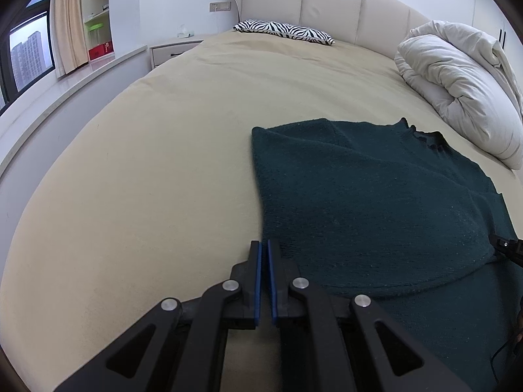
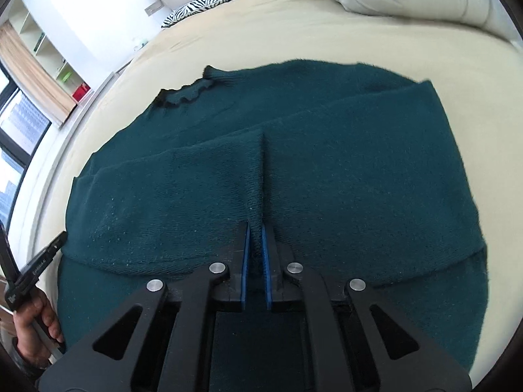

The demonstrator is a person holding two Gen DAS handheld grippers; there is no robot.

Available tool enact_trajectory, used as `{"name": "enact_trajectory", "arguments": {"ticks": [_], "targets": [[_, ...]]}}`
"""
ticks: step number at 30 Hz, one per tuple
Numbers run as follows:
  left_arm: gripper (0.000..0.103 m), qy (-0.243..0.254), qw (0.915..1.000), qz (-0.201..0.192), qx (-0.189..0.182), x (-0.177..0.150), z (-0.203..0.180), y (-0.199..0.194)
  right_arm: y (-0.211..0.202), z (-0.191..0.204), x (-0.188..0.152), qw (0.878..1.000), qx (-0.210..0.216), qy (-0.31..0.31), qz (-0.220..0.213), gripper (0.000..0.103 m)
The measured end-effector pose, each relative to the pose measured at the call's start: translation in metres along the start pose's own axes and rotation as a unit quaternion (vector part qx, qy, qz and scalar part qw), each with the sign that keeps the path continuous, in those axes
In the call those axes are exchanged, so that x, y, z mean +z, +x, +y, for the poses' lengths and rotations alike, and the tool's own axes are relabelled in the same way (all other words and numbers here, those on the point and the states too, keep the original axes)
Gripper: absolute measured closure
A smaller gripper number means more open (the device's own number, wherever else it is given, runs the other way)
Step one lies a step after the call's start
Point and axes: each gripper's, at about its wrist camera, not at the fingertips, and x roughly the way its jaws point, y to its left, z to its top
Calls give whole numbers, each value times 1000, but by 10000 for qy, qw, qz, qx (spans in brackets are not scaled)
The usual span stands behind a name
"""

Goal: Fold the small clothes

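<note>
1. The dark green sweater (image 1: 376, 202) lies flat on the beige bed (image 1: 147, 163), collar toward the headboard, with both sleeves folded in so their cuffs meet down the middle.
2. My right claw (image 2: 256, 228) is pinched almost closed over the bottom hem at that middle seam. Knit shows between the blue pads (image 2: 245, 261), so I judge it is gripping the hem. Risk: it may hold only the top layer, and lifting would then peel the sleeve open.
3. My left claw (image 1: 264, 245) sits at the sweater's left bottom edge, nearly closed. I cannot tell whether any cloth is in it. If it is empty, a lift raises one side only and skews the fold.
4. The knit is soft and stretchy, so pulling unevenly could drag the whole sweater across the sheet.
5. The rolled duvet (image 1: 457, 81) is near; overshooting could bunch the collar against it.
</note>
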Motion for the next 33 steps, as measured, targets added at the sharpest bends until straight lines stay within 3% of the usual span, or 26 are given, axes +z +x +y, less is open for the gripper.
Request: {"name": "enact_trajectory", "arguments": {"ticks": [3,5,7,8,10,11,12,15,20,28,33], "targets": [[97,140,9999,-37,84,1,-4,-3,3,-13,-1,9991,290,288,-77,101],[96,88,9998,-154,-108,1,0,-10,-2,-12,-4,9987,396,271,-149,98],[87,-97,9990,-245,-349,-3,8,-26,-14,-11,-7,9983,442,330,-177,91],[79,-141,9989,-258,-367,-6,12,-34,-24,-10,-9,9984,394,326,-237,87],[77,-177,9985,-356,-389,-16,21,-55,-51,-5,-14,9978,392,207,-492,64],[75,-219,9981,-406,-414,-22,26,-66,-67,-3,-19,9969,412,148,-658,59],[68,-295,9976,-414,-469,-31,33,-78,-85,-2,-25,9956,408,86,-835,50],[57,-438,9960,-309,-709,-56,43,-104,-130,-2,-48,9920,517,-15,-1150,40],[43,-559,9911,10,-1204,-107,50,-141,-178,-11,-100,9925,430,-145,-1135,39],[41,-1011,9800,632,-1595,-172,65,-174,-238,-60,-187,9947,323,362,-904,39],[41,-1237,9699,936,-1875,-196,73,-184,-254,-93,-219,9947,254,680,-734,39]]}}
